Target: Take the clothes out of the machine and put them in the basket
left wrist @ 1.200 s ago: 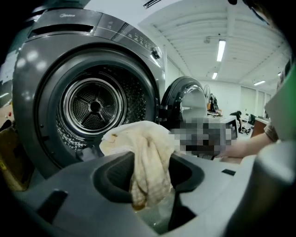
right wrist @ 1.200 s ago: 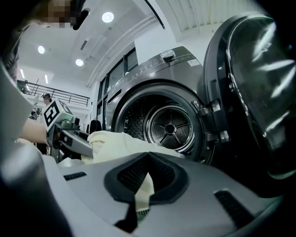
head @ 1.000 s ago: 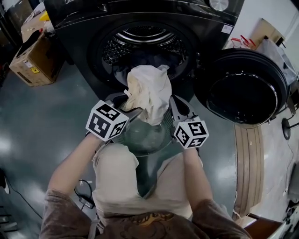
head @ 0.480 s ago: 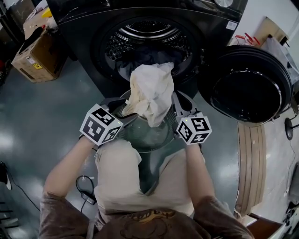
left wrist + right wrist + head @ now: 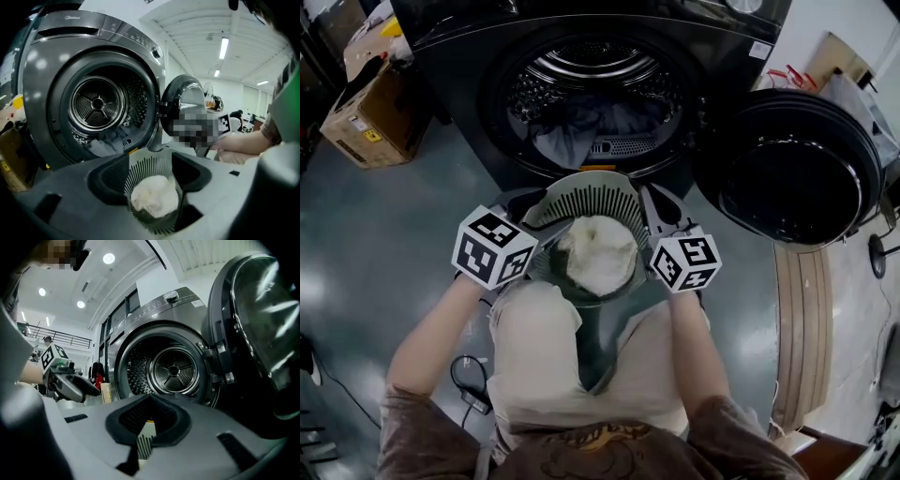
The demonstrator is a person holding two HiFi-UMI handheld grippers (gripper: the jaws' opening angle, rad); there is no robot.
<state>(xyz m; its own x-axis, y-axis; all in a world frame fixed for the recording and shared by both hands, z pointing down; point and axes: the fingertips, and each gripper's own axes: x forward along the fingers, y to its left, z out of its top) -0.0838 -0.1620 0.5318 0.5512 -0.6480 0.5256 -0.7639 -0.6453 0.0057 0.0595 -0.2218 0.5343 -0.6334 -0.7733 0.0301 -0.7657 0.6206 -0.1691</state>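
Note:
A bunched white cloth (image 5: 598,253) lies inside the grey slatted basket (image 5: 591,197), which stands in front of the open washing machine (image 5: 591,84). Dark clothes (image 5: 581,127) rest in the bottom of the drum. My left gripper (image 5: 530,202) hovers at the basket's left rim. In the left gripper view it (image 5: 151,158) stands open, with the basket and the cloth (image 5: 154,197) showing through the gap and nothing held. My right gripper (image 5: 661,204) is at the basket's right rim. Seen in the right gripper view, it (image 5: 149,399) has its tips together and holds nothing.
The round machine door (image 5: 792,169) hangs open to the right. A cardboard box (image 5: 361,117) sits on the floor at the left, a wooden board (image 5: 797,328) lies at the right, and a cable (image 5: 464,375) runs beside the person's knees.
The white cloth that hung in the air between the two grippers has dropped into the basket. The left gripper has drifted slightly left. The right gripper stays put.

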